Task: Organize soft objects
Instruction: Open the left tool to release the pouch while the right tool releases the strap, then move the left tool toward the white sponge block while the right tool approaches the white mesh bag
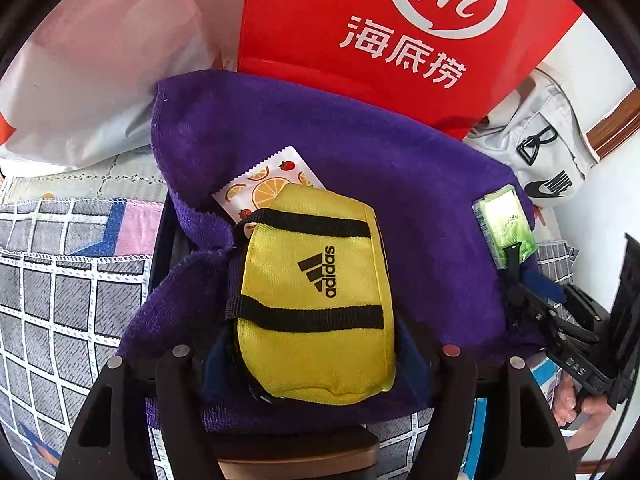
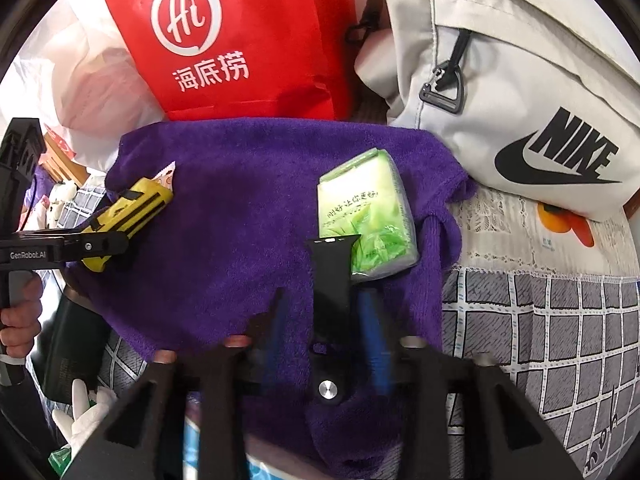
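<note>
From the left wrist, the yellow pouch is lying lengthwise on the purple towel, partly covering a fruit-print sachet. The left tool is straddling the pouch's near end, its pads sitting right against both sides; the fisheye is bending the edges there, so I cannot tell whether they are pressing. A green tissue pack is resting near the towel's right edge, with the right tool just below it. A red paper bag is standing behind the towel. From the right wrist, a black watch strap is lying on the towel, its far end touching the tissue pack. The right tool is standing released around it, purple showing between the left pad and the strap. At the left, the left tool is flanking the tilted pouch, and a grey Nike bag is sitting at the upper right.
</note>
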The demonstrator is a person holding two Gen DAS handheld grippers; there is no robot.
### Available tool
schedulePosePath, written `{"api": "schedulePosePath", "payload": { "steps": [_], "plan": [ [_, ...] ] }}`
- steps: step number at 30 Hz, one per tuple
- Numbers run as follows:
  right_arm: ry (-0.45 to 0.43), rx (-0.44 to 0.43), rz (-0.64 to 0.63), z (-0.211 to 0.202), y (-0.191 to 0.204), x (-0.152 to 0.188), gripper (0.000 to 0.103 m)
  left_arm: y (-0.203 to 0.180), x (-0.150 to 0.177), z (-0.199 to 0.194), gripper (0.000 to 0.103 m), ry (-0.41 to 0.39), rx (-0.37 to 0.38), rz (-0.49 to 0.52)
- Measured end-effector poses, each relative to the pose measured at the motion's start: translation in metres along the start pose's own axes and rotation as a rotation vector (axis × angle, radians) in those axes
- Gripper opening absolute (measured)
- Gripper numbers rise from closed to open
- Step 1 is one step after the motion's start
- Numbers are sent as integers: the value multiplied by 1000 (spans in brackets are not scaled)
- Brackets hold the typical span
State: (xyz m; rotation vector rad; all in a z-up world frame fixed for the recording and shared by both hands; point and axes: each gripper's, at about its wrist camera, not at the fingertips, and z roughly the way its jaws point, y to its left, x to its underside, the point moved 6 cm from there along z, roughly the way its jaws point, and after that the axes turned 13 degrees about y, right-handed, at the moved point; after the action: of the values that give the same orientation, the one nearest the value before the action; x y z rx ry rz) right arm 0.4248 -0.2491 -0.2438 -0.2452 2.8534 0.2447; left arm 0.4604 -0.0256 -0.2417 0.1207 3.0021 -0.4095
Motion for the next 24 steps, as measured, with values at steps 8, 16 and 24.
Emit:
{"api": "schedulePosePath", "payload": {
  "steps": [8,16,24],
  "plan": [
    [-103,27,7,-42,5,6,61,-6,4,-24,81,-53,1,-5],
    [-133,55,-14,-83,27,44,61,0,24,-72,81,-144,-1,-26],
    [-143,-22,-35,-105,72,96,61,4,76,-105,81,-172,-9,8]
  ]
}}
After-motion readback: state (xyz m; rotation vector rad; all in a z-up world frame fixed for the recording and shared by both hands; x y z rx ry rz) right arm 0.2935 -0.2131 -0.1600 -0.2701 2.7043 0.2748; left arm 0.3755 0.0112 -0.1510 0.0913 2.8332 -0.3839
